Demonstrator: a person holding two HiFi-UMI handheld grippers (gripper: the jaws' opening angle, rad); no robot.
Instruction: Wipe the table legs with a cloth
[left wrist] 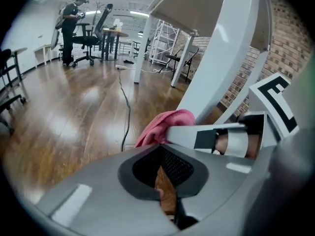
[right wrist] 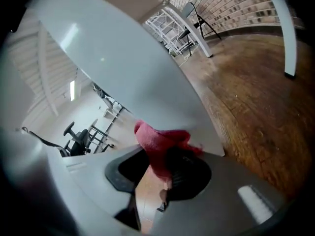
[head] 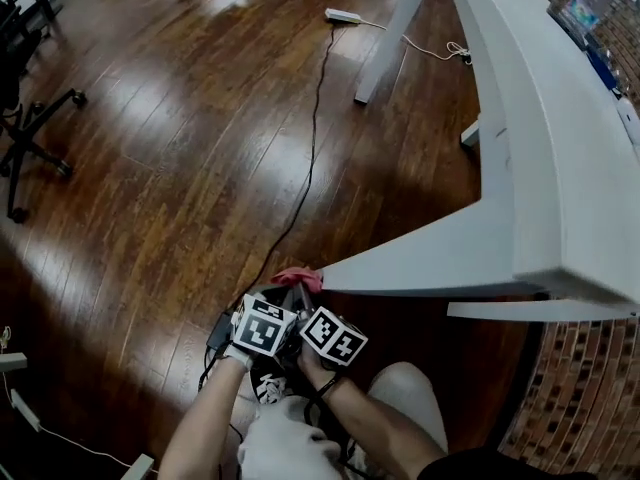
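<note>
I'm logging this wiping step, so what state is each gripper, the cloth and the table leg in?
table leg: slanted.
cloth: bunched, held against the table leg.
left gripper: shut, empty.
right gripper: shut on the cloth.

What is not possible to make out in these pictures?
- Head view: lower end of the table leg, covered by the cloth.
- Head view: much of the cloth, hidden by the right gripper.
- Head view: right side of the table, cut off by the edge.
- Left gripper view: the far person, too small for detail.
</note>
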